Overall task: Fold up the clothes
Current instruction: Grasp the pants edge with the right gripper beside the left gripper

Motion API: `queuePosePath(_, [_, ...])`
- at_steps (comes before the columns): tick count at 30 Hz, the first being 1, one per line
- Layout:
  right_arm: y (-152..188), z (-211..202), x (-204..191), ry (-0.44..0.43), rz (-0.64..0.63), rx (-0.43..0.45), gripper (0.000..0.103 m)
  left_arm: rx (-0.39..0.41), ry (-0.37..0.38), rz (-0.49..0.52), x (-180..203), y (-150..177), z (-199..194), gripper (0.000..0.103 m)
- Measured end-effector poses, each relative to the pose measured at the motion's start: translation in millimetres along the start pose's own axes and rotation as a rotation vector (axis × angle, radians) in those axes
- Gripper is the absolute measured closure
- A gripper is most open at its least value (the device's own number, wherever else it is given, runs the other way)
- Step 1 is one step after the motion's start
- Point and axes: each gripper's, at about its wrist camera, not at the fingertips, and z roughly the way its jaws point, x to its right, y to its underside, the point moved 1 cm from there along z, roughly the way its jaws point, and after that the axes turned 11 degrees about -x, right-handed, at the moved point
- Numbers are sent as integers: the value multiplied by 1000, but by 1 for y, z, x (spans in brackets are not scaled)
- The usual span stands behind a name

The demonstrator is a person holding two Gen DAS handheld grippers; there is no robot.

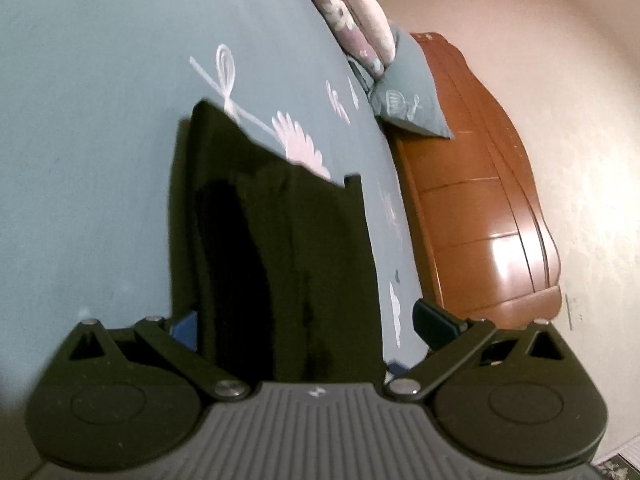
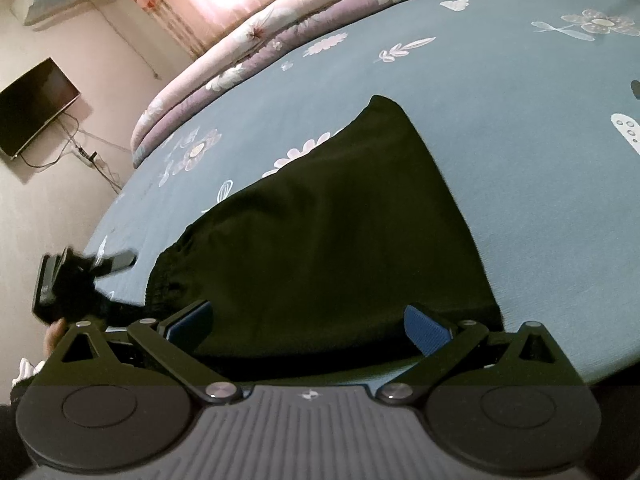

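Here, the jaws of the left gripper are seen spread wide, with the dark garment running up between them from the gripper's body; no pinch on the cloth can be made out, and the left pad is largely hidden behind the fabric. The jaws of the right gripper are likewise held apart, the blue pads being set over the near edge of the same dark garment without closing on it.

The garment is laid flat on a blue-grey bedsheet printed with white flowers. In the right wrist view it is shown as a broad dark shape tapering to a point away from the gripper, with a gathered, elastic-looking band along its left side.

At the far left of that view the left gripper is seen blurred, just beside the gathered band. Farther out, a folded floral quilt is lying along the far side of the bed, a pillow is resting against a wooden headboard, and a dark screen is mounted on the wall.
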Motion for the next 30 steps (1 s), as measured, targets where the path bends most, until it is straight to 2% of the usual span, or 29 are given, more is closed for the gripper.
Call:
queuePosePath(3, [-1,1,2,-4,5,-1,0,32,38,-20,-6,0,-4,1])
queuePosePath(6, [-2,2,2,-4,1,-2,0,56,62,-41,-10,-17,7,1])
queuePosePath(9, [-3,1,3,-3,2,5,0,45,36,-9,-1,-33,23,1])
queuePosePath(13, [-8,-7,8,15,-10,35,0,23,-7,19,2,-23,23,2])
queuePosePath(18, [-33,-13,24,72,-74,94,0,40,-82,-7,0,-9,16,21])
queuePosePath(21, [-59,-8,43,85,-110,98,0,46,-114,-15,2,-9,17,30])
queuePosePath(22, [-68,-5,50,80,-121,94,0,44,-134,-13,3,-9,18,36])
queuePosePath(24, [-88,3,67,37,-130,61,0,38,-169,-25,6,-10,17,43])
queuePosePath(26, [-105,16,83,-35,-121,3,0,32,-208,-48,7,-11,16,57])
queuePosePath(30, [-130,44,114,-162,-33,-91,1,31,-236,-70,8,-10,15,57])
